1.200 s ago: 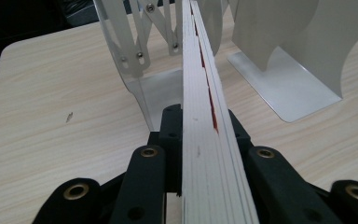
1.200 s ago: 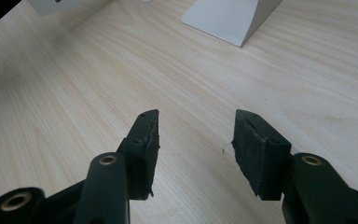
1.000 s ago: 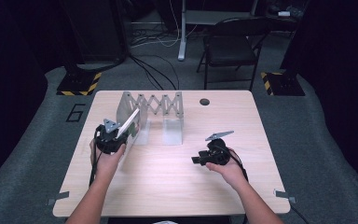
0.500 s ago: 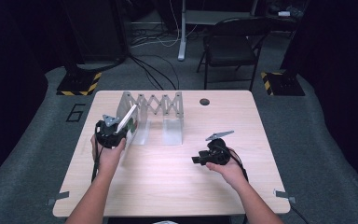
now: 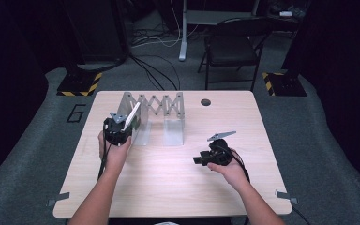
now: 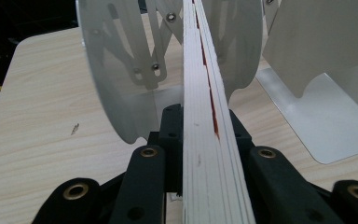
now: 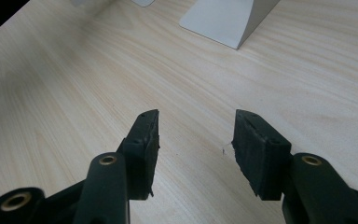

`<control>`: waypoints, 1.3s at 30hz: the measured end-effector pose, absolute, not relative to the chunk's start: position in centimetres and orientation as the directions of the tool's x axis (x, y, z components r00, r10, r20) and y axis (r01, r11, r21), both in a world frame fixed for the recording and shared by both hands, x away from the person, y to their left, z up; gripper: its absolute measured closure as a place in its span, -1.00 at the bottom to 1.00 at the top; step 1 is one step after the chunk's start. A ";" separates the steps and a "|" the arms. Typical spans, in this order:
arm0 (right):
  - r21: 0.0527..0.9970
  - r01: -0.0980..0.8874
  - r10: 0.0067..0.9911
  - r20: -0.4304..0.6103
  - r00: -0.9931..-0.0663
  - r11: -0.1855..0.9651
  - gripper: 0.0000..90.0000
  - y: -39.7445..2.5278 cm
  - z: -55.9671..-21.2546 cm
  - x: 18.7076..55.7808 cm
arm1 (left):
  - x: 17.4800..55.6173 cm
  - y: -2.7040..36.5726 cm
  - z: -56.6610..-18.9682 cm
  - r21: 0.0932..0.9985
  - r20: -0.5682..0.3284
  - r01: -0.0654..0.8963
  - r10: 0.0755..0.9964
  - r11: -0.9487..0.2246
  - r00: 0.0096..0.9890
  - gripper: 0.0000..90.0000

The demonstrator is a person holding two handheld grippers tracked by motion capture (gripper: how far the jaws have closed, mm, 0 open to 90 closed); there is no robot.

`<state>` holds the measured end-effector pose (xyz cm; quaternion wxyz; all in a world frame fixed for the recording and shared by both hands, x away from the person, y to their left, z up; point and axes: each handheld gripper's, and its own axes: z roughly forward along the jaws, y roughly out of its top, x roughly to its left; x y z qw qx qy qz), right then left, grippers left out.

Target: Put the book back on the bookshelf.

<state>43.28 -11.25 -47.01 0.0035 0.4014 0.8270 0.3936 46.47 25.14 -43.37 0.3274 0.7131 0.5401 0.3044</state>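
My left gripper [image 5: 120, 127] [image 6: 200, 119] is shut on a thin white book [image 5: 132, 116] [image 6: 204, 88] with a sliver of red showing along its edge. I see the book edge-on, tilted up and to the right, against the left end of a silver accordion file rack [image 5: 155, 104] [image 6: 116, 70]. It rises between the rack's curved metal dividers; whether it touches one is unclear. My right gripper [image 5: 200, 159] [image 7: 196, 133] is open and empty, low over the bare wooden table [image 5: 168, 187] [image 7: 74, 93], right of the rack.
A second rack divider with a flat foot [image 5: 174, 133] [image 6: 326, 121] [image 7: 223, 18] stands right of the book. A dark cable hole [image 5: 206, 101] sits at the table's far edge. A folding chair [image 5: 229, 47] and striped stand bases [image 5: 79, 84] are on the floor beyond.
The left gripper and its book have shifted slightly toward the rack. The right hand has stayed put.
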 end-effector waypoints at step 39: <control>0.619 0.691 0.680 0.325 -0.658 0.373 0.01 -11.1 -47.6 43.5 | 45.3 26.0 -43.1 0.815 0.052 0.551 0.971 -0.176 0.234 0.26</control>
